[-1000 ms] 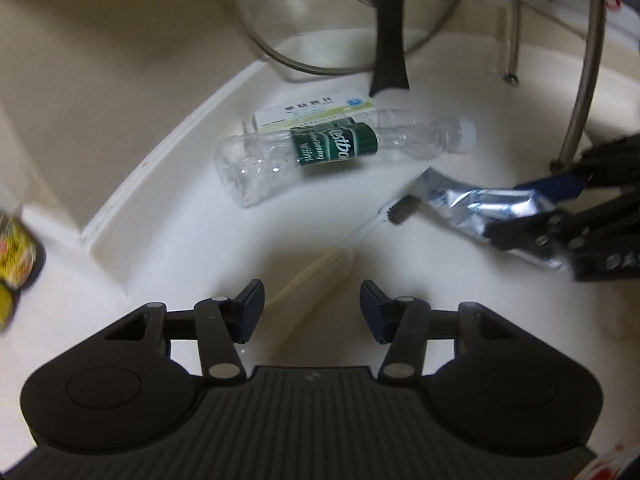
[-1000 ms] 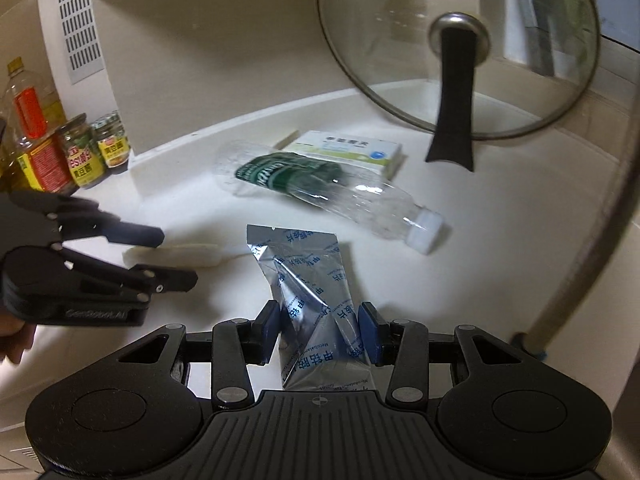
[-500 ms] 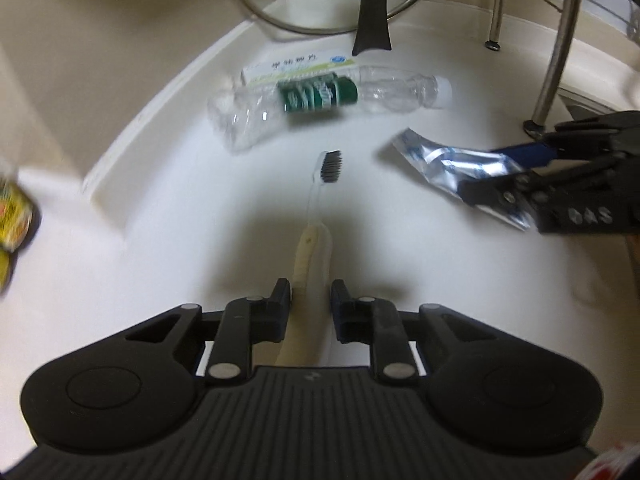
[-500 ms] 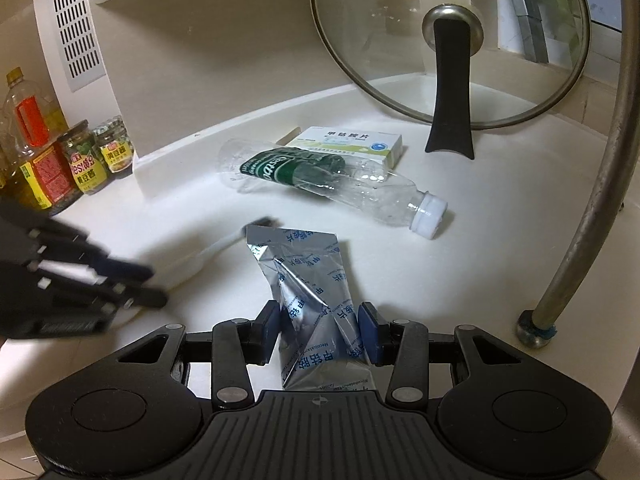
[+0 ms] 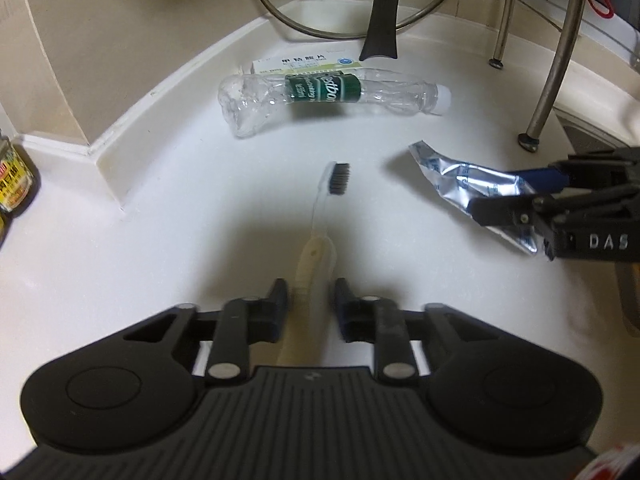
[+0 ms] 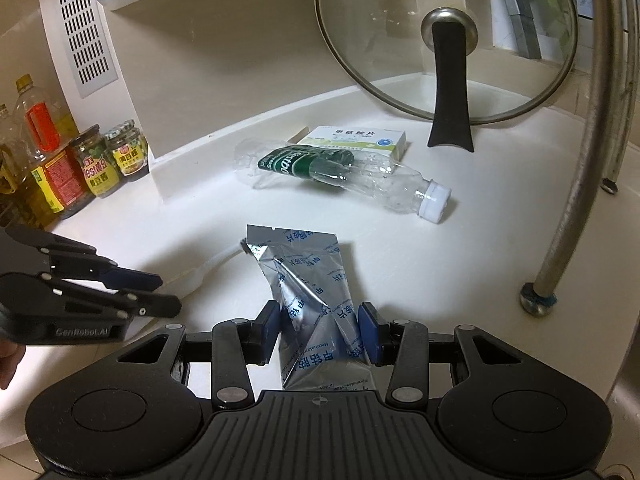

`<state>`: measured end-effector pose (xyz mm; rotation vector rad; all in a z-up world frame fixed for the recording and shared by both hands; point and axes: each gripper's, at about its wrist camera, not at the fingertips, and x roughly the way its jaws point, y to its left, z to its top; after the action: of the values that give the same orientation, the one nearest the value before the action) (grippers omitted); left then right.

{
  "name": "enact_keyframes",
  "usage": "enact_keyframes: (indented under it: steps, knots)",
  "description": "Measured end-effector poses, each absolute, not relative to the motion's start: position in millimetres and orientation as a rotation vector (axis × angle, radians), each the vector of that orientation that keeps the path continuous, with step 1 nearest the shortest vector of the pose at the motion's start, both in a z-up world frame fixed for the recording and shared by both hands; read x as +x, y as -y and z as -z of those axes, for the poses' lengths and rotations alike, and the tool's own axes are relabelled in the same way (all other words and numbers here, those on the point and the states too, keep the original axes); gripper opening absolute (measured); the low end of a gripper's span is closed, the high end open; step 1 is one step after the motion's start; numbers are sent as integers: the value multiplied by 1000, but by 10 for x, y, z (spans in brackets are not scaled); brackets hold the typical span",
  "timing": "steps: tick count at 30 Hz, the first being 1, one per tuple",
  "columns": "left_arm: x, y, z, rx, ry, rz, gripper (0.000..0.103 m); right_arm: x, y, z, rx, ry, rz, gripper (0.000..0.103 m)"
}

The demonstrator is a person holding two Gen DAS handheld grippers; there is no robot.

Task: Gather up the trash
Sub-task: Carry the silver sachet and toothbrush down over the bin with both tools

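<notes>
Toothbrush [image 5: 320, 236] lying between left gripper [image 5: 310, 300] fingers, narrowing onto handle for lifting; right gripper [image 6: 318, 330] fingers pinching foil pouch [image 6: 310, 292] for removal.

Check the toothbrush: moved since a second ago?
Yes. The toothbrush has swung: its bristle head, earlier angled toward the foil pouch, now points at the plastic bottle, handle between the left gripper jaws.

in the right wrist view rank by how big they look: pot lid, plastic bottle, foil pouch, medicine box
1. pot lid
2. plastic bottle and foil pouch: alike in extent, and the pouch sits nearer the camera, so left unranked
3. medicine box, partly hidden behind the bottle
</notes>
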<state>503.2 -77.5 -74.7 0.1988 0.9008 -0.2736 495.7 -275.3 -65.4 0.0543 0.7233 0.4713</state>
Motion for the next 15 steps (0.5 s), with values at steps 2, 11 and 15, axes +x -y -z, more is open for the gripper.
enact_keyframes:
  steps: [2, 11, 15]
  knots:
    - [5002, 795, 743, 202, -902, 263, 18, 4917, 2762, 655, 54, -725, -467, 43]
    - [4608, 675, 652, 116, -875, 192, 18, 4687, 2716, 613, 69, -727, -477, 43]
    - [4306, 601, 564, 54, -861, 167, 18, 4532, 2638, 579, 79, -732, -495, 43]
